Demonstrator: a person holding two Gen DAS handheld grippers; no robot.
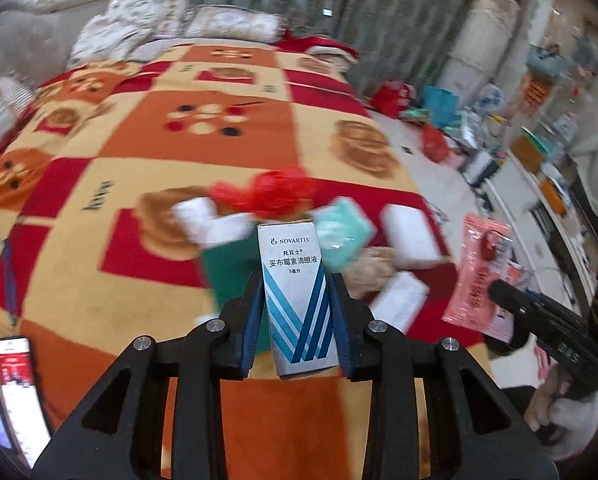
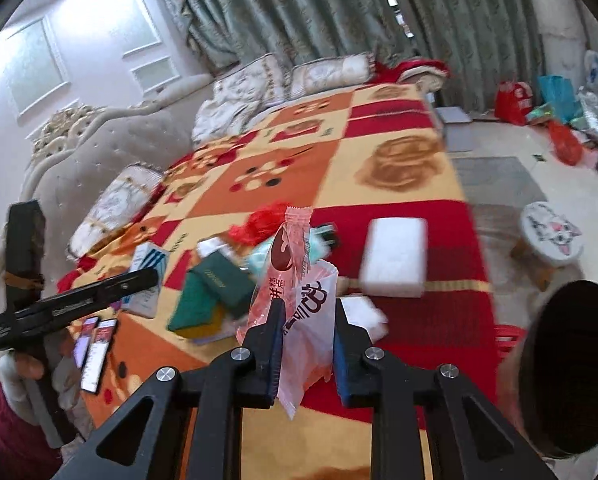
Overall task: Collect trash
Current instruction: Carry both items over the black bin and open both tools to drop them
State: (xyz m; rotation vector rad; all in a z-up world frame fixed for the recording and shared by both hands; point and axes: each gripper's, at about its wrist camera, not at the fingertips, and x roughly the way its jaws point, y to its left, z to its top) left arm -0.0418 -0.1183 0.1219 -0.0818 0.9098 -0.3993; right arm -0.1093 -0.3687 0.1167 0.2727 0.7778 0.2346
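The left gripper [image 1: 297, 312] is clamped on a small white and blue eye-drop box [image 1: 297, 296], its blue pads pressing the box's two long sides so that it stands upright between them, lifted above the bed [image 1: 147, 120]. The right gripper [image 2: 307, 344] is closed tight on a pink snack wrapper [image 2: 299, 280], which sticks up crumpled between its pads and hangs a little below them; the left wrist view shows the same wrapper held out at the right, off the blanket. The rest of the trash lies in a loose heap on the checked orange, red and yellow blanket: a red plastic bag [image 2: 265, 222], a dark green box [image 2: 215, 284], a teal packet [image 1: 343, 232] and a white foam block [image 2: 395, 254], the block a little apart to the right of the heap. Two phones [image 2: 95, 354] lie side by side near the bed's near edge. Green curtains [image 2: 299, 8] hang behind the bed, and a small stool [image 2: 551, 236] stands on the floor to its right.
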